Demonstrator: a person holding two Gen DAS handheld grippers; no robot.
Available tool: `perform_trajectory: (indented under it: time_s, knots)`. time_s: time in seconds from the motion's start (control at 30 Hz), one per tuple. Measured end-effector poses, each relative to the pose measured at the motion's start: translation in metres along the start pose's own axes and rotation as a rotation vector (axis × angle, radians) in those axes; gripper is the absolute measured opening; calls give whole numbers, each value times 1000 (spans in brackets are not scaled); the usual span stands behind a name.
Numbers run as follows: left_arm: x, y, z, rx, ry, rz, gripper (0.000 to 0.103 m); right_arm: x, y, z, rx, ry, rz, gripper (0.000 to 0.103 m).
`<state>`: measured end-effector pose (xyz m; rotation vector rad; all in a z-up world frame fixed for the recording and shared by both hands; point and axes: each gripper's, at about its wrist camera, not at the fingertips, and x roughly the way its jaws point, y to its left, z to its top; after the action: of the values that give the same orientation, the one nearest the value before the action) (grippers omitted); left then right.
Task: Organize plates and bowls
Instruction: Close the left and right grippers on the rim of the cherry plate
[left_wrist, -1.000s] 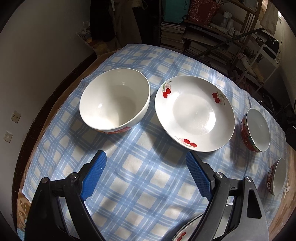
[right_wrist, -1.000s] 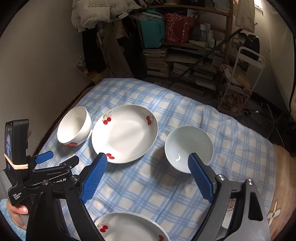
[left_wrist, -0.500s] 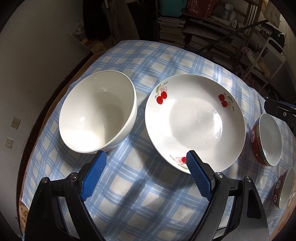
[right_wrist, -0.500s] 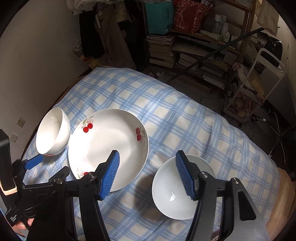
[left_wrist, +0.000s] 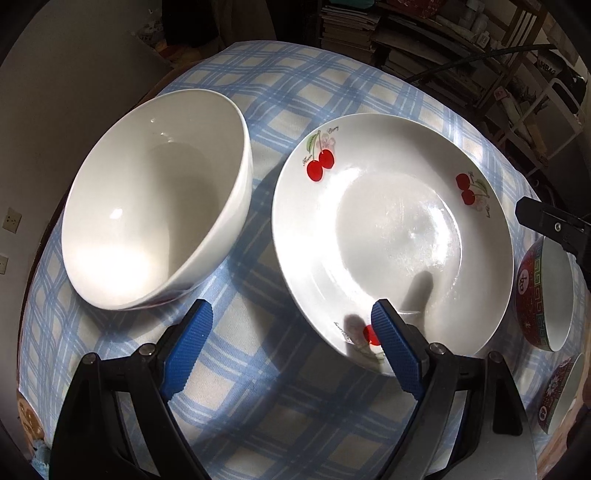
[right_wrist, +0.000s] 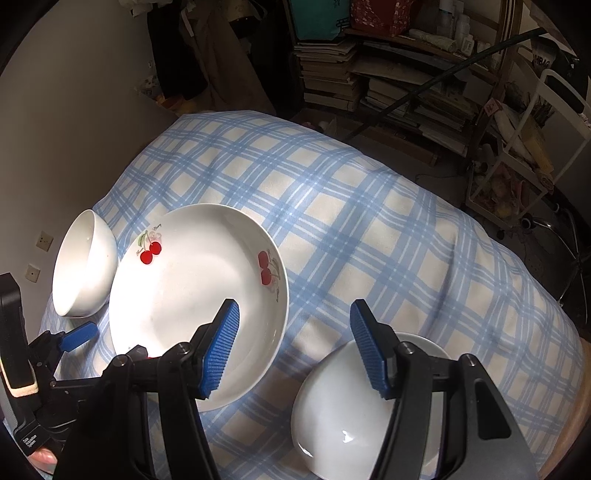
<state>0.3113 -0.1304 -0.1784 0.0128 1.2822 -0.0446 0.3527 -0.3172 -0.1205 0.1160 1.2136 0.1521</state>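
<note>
Your left gripper (left_wrist: 291, 347) hangs low over the checked cloth (left_wrist: 258, 406) on the worktop, its blue fingers (left_wrist: 186, 350) spread wide with nothing between them. One finger overlaps the near rim of the cherry plate (left_wrist: 391, 236) at frame centre-right; the large white bowl (left_wrist: 155, 199) sits just left of it. Your right gripper (right_wrist: 293, 350) (its fingers have just been narrowing) holds nothing, one finger over the plate's edge, the other over the small white bowl (right_wrist: 343, 417) at lower right. Two red patterned bowls (left_wrist: 543, 295) line the left view's right edge.
</note>
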Motion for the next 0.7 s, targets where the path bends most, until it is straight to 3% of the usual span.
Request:
perform_trajectory:
  time_s: [0.07,0.17,0.23,0.47,0.6,0.7]
  knots:
    - [1,2,2,-13,-6,-30,85,5,3,3,-7,10,-1,60]
    - [2,4,7,-28,-20,-66,61,14,9,7,-28,31,-15,52]
    - [7,7,10,-36,-3,-78,61,18,11,10,-31,35,-27,49]
    - [11,17,17,-91,-27,-98,43,38,12,16,-8,79,-13,20]
    - [10,16,17,-71,-50,-154,19,45,12,16,5,83,-23,13]
    - [10,16,18,-67,-55,-167,18,48,9,14,26,91,-24,12]
